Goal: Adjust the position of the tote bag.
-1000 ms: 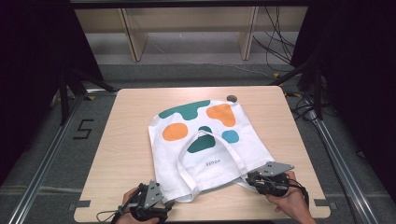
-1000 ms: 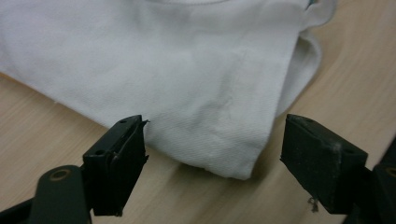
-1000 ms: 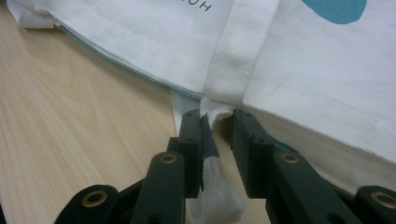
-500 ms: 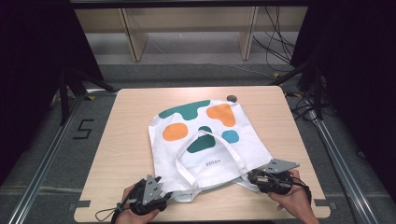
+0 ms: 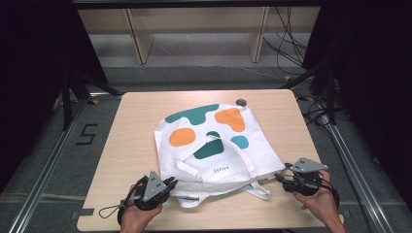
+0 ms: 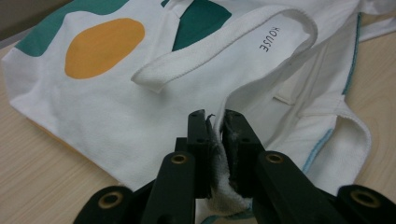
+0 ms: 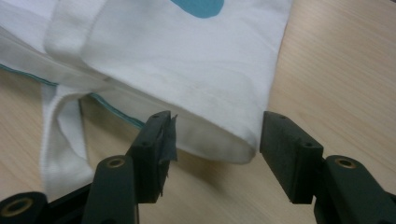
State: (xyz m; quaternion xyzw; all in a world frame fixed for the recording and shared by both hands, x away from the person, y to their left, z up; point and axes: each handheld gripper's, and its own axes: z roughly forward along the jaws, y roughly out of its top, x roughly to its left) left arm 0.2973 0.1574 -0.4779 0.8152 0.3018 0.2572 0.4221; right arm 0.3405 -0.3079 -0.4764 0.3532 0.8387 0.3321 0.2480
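— Fingers [image 6: 236, 135] of the left gripper [image 5: 154, 188] first: what are they doing?
— They have just been closing, and they now pinch a fold of white cloth at the near left corner of the tote bag [image 5: 214, 145]. In the left gripper view the fabric is bunched tightly between the two black pads.
— And the right gripper [image 5: 300, 180]?
— Its fingers [image 7: 159, 140] have just been opening and stand wide apart. The near right corner of the bag lies between them, but the pads do not press on it.
— Where is the bag itself?
— Flat on the wooden worktop [image 5: 126, 141], around the middle and towards the near edge, printed side up with green, orange and blue blobs. One handle [image 5: 214, 150] loops across the top face; the other handle [image 5: 255, 189] trails off the near edge onto the wood.
— Anything else on the worktop?
— A small dark round object [image 5: 240, 102] just beyond the far edge of the bag; I cannot tell what it is.
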